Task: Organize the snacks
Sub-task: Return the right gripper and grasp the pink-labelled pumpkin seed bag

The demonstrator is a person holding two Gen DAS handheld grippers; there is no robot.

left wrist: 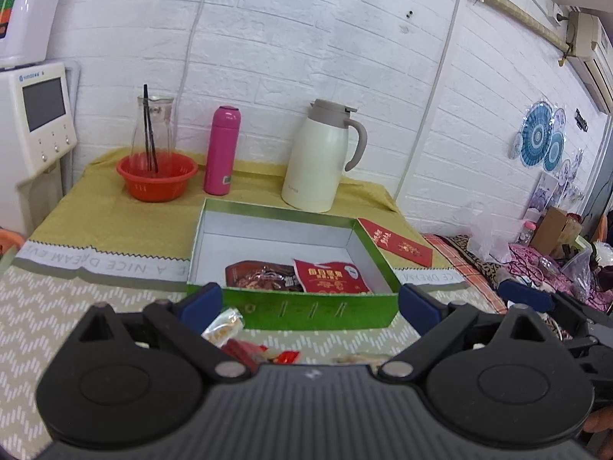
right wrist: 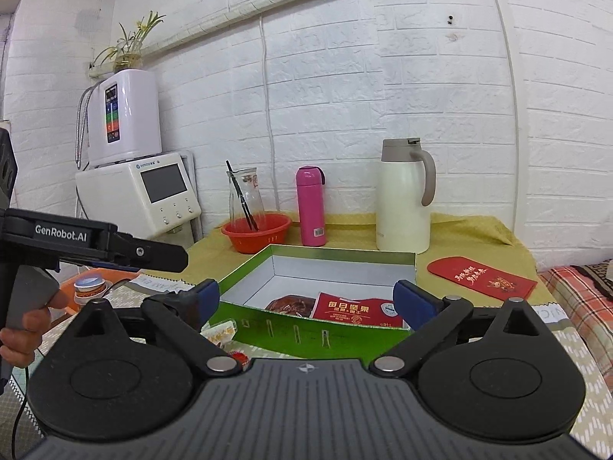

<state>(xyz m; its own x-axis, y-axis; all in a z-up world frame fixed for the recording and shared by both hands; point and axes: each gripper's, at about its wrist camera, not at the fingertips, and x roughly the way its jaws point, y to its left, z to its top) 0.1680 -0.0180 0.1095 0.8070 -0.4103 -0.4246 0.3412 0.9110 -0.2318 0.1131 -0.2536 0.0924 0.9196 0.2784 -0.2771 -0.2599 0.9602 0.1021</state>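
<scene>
Thermos (left wrist: 323, 157), pink bottle (left wrist: 222, 151), red basin (left wrist: 157, 176) behind green box (left wrist: 318, 310)

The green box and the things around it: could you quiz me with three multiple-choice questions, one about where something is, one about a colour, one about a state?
1. Where does the red envelope lie?
A. inside the box
B. on the yellow cloth to the right of the box
C. in the orange bowl

2. What colour is the slim bottle by the wall?
A. pink
B. blue
C. black

3. How is the green box?
A. shut with a lid
B. open and empty
C. open with snack packets inside

Answers: 1 B, it lies flat outside the box's right wall. 2 A, its body is bright pink. 3 C, a red packet and a brown packet lie inside.
</scene>
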